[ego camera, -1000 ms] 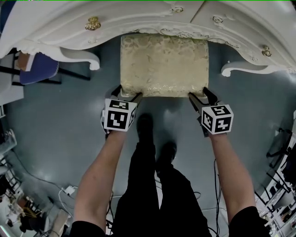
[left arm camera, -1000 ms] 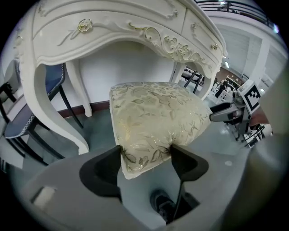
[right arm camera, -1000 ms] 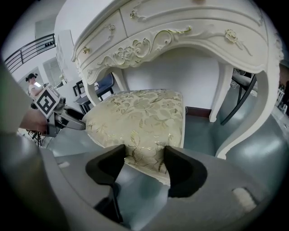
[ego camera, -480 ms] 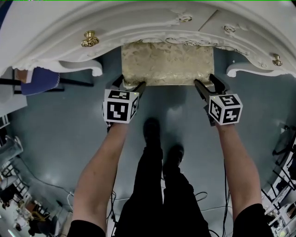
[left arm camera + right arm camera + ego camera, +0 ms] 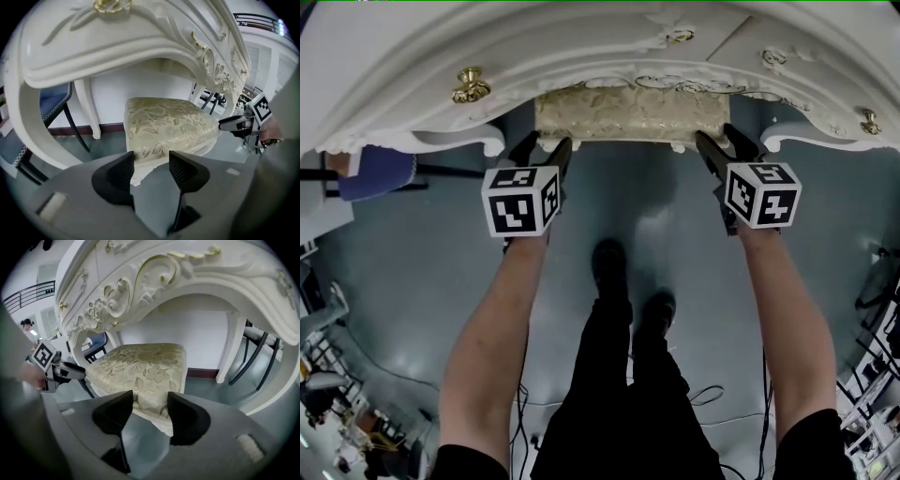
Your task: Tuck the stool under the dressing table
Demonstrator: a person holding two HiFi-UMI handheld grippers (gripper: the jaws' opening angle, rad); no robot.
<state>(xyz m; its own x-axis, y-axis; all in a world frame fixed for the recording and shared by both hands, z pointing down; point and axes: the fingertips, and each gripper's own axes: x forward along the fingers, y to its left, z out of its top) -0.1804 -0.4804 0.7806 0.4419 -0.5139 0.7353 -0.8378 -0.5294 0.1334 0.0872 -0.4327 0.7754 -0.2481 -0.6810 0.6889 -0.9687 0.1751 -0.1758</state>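
Left claw [image 5: 544, 148] and right claw [image 5: 724, 145] each straddle a front corner of the stool [image 5: 628, 114], jaws closing but not yet clamped. Stool sits nearly all under the desk [image 5: 581, 47], only its front edge showing. Risk: an uneven shove skews it vs. a desk leg [image 5: 478, 141], or the claws knock the carved apron [image 5: 675, 84].

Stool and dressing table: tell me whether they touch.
Apart. The right gripper view shows bare wall between the stool and the dressing table arching above, and floor between stool and table leg.
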